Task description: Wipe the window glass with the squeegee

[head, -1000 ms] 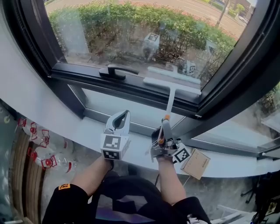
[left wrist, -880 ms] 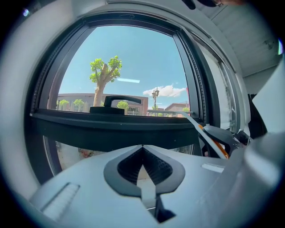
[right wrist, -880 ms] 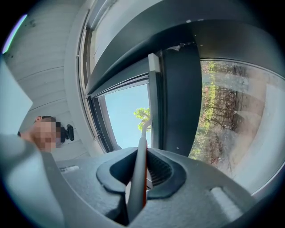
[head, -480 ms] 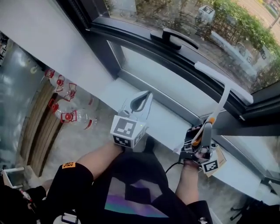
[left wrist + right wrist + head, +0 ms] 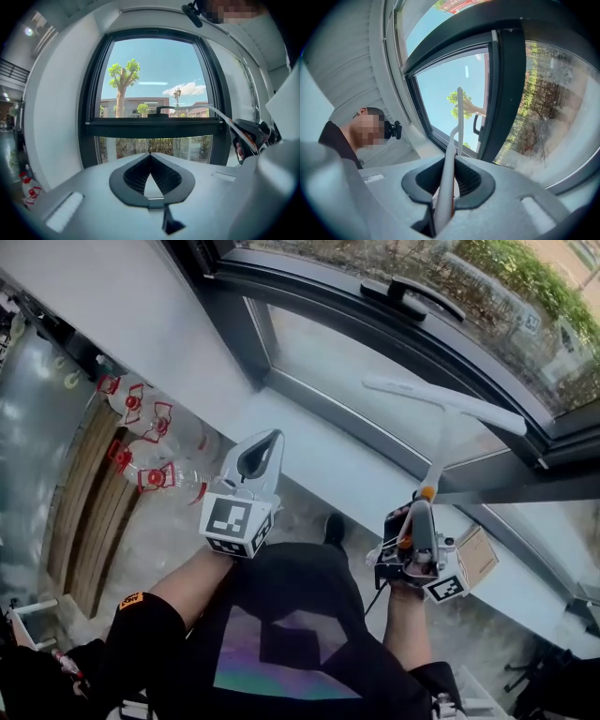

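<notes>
Right gripper (image 5: 419, 510): jaws pinching the squeegee (image 5: 448, 401) by its handle. White blade raised crosswise before the lower window (image 5: 366, 357), near the dark frame; whether it touches the glass cannot be told.
Left gripper (image 5: 260, 454): jaws pressed together, empty, above the sill (image 5: 314, 448).
Bottles (image 5: 141, 442): on floor, left.

bottles (image 5: 155, 476): floor, left | cardboard box (image 5: 476, 557): at sill (image 5: 319, 451), right | tree (image 5: 123, 77): outside
</notes>
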